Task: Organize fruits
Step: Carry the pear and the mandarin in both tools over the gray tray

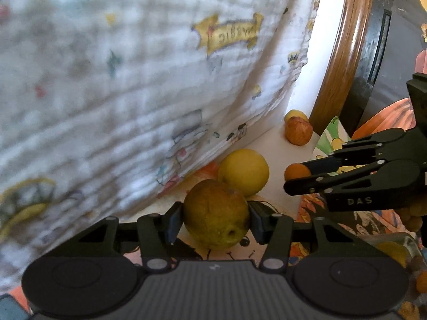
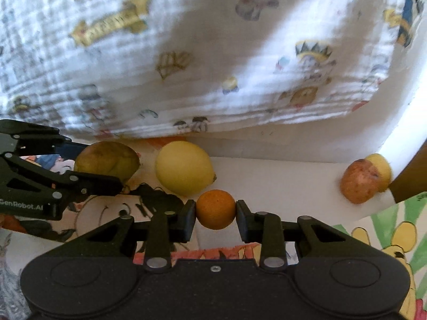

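Left gripper [image 1: 215,220] fingers pinch a pear [image 1: 216,214]; right gripper [image 2: 215,213] fingers pinch an orange [image 2: 215,209].

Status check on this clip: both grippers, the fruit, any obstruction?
Left gripper shut on green-brown pear. Right gripper shut on small orange. Lemon and red apple loose on the surface. Patterned cloth hangs close behind.

Both grippers' jaws clamped, loaded
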The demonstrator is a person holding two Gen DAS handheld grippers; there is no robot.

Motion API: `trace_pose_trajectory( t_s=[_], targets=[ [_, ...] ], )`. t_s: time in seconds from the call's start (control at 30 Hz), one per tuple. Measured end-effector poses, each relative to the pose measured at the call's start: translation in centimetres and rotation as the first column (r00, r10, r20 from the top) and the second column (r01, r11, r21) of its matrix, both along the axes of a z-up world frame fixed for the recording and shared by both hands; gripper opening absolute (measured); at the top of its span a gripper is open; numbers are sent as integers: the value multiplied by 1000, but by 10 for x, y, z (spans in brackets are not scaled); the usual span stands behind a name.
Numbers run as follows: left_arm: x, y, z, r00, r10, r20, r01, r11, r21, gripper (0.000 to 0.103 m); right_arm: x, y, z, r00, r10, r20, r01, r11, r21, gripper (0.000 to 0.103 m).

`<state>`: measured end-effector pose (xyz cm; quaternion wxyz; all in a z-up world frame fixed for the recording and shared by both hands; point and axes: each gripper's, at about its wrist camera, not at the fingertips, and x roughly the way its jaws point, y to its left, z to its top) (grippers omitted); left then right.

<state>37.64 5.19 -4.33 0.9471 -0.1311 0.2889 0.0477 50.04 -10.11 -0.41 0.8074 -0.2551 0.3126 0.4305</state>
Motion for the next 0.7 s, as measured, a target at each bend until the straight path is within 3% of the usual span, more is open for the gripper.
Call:
trace_pose_trajectory(
  t_s=[0.5,0.7],
  targets=[
    [-85,-33,56,996,-17,89,18,1000,-12,56,-70,-76,78,990,-109,-87,125,971,205,34],
    [-133,-51,69,994,-53,98,57,998,-36,56,-121,-105,93,989,-133,-61,142,969,203,34]
  ],
)
